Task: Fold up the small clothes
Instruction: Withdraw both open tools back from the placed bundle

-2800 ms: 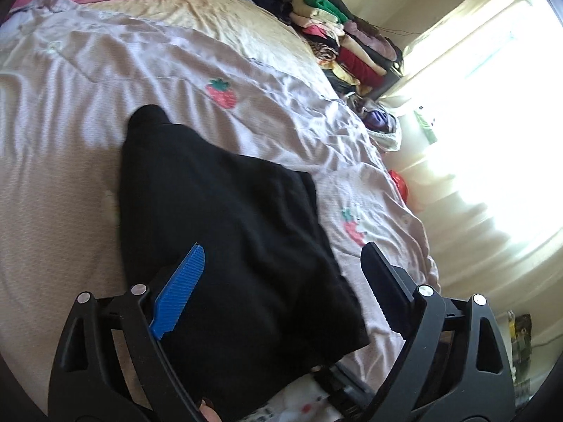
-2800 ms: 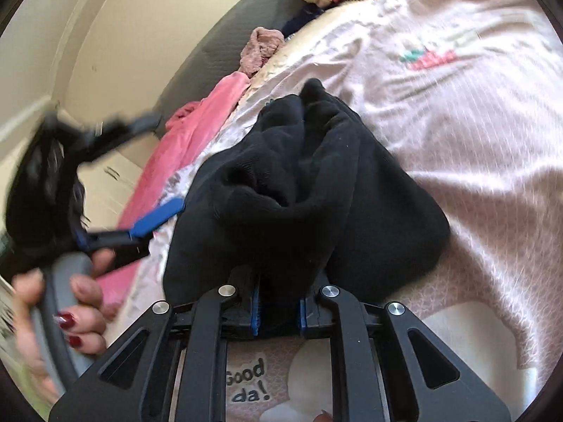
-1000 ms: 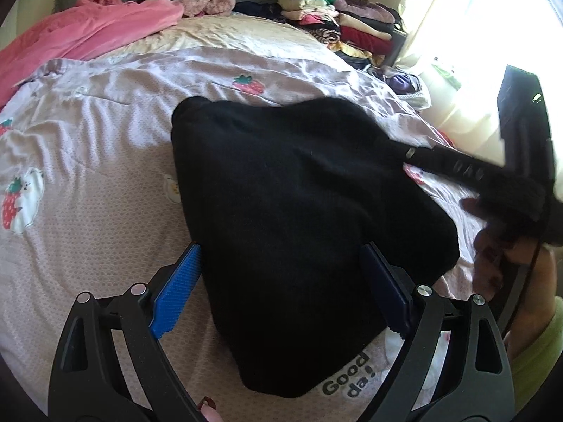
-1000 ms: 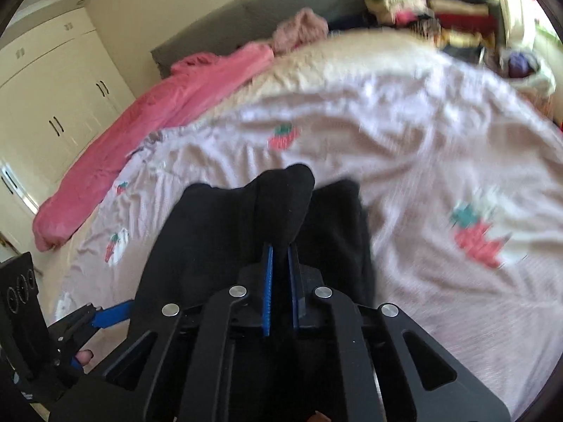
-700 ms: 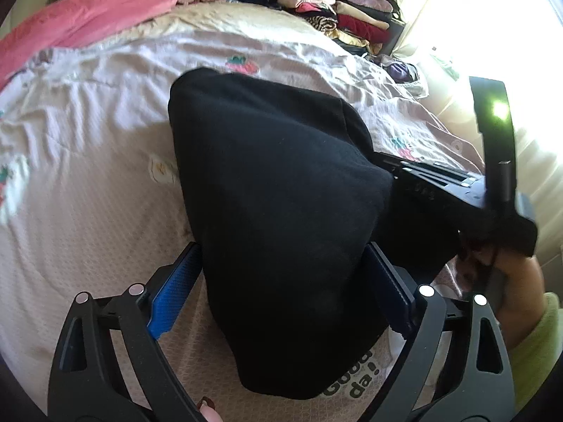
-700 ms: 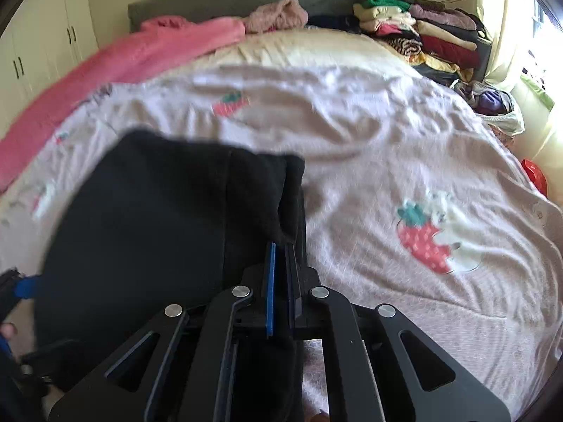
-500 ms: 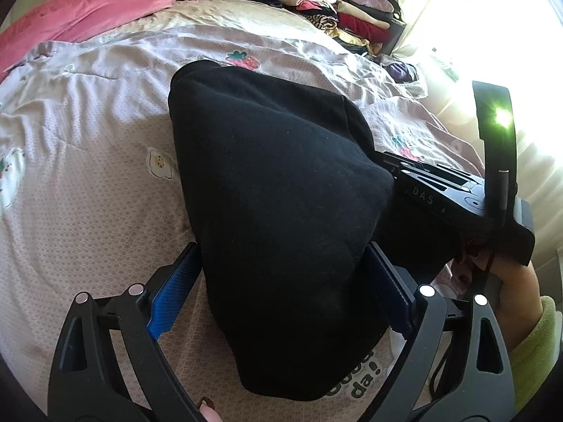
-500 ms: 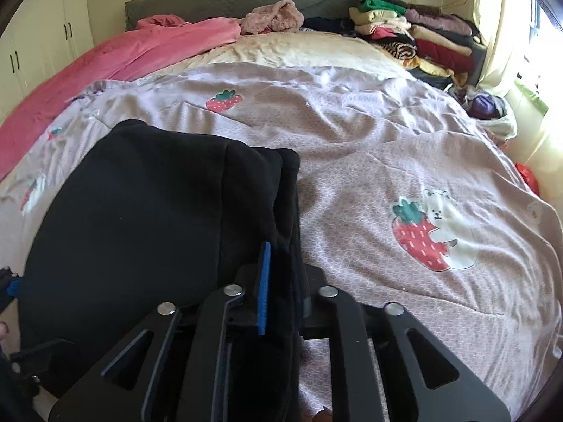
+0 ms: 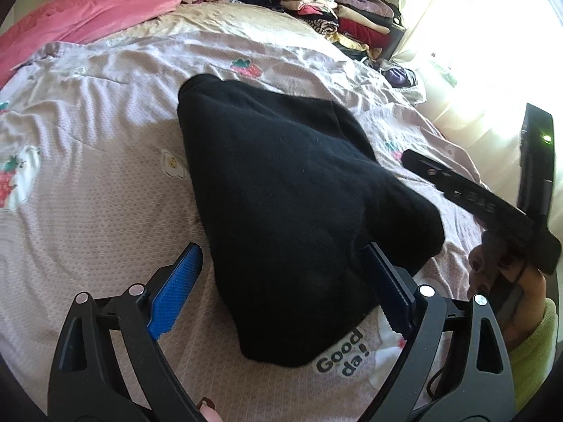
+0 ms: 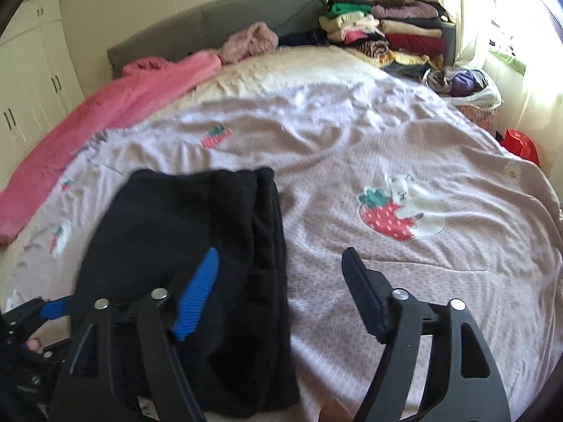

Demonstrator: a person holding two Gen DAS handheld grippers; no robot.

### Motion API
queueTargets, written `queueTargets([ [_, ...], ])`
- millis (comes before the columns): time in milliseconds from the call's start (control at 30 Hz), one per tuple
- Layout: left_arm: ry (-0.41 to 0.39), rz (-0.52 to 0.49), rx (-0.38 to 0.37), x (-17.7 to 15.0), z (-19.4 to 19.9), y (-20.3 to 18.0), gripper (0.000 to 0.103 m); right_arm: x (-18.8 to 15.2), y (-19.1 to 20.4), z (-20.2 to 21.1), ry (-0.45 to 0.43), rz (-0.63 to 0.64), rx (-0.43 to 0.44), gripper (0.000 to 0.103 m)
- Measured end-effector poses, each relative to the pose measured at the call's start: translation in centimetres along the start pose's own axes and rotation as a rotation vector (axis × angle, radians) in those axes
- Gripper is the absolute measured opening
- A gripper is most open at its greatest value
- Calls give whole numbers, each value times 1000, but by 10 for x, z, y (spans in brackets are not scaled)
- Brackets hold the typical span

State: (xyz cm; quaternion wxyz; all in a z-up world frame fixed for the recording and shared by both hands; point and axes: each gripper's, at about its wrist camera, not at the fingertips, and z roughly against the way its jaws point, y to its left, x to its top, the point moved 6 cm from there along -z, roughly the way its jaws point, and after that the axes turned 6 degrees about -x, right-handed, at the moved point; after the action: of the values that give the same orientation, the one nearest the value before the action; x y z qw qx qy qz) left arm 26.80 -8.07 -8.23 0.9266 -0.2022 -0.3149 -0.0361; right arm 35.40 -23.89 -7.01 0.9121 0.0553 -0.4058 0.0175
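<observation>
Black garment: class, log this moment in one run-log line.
black garment: lying folded on bedspread | right gripper: jaws opening, nothing gripped | left gripper: open

Both tools are black, open-frame plastic with triangular cut-outs in their arms and round silver screw heads at the pivots. The left gripper carries one bright blue ribbed pad and one darker, serrated pad; the right gripper is built the same — blue ridged pad on one finger, black on the other. Seen from the left wrist, the right tool's body bears a small green light, pale lettering and a thin black cable. The hand gripping it wears dark red nail polish and a yellow-green fleecy sleeve.
</observation>
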Motion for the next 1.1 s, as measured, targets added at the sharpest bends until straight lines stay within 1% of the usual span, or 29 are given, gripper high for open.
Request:
queueTargets([
  [67, -16, -6, 1, 1, 9, -2, 88, 5, 2, 17, -49, -12, 13, 94],
  [133, -34, -17, 10, 2, 18, -3, 93, 5, 5, 32, -81, -25, 42, 98],
  [200, -51, -15, 16, 1, 27, -3, 93, 1, 6, 44, -96, -24, 63, 98],
  [267, -63, -9, 13, -1, 36, -3, 93, -4, 7, 59, -130, -26, 74, 98],
  [400, -85, -24, 37, -5, 50, -5, 93, -9, 5, 92, -236, -41, 41, 98],
  [600, -112, -44, 65, -13, 73, -8, 93, -16, 2, 135, -352, -89, 53, 98],
  [700, -125, -62, 76, -18, 84, -8, 93, -22, 4, 147, -366, -89, 71, 98],
  [800, -138, -69, 77, -23, 94, -8, 93, -30, 14, 160, -367, -62, 98, 98],
  [967, -155, -79, 90, -31, 109, -5, 93, -46, 33, 169, -347, -1, 93, 98],
  [1100, -148, -82, 97, -43, 116, -2, 93, -68, 42, 170, -316, 28, 82, 98],
])
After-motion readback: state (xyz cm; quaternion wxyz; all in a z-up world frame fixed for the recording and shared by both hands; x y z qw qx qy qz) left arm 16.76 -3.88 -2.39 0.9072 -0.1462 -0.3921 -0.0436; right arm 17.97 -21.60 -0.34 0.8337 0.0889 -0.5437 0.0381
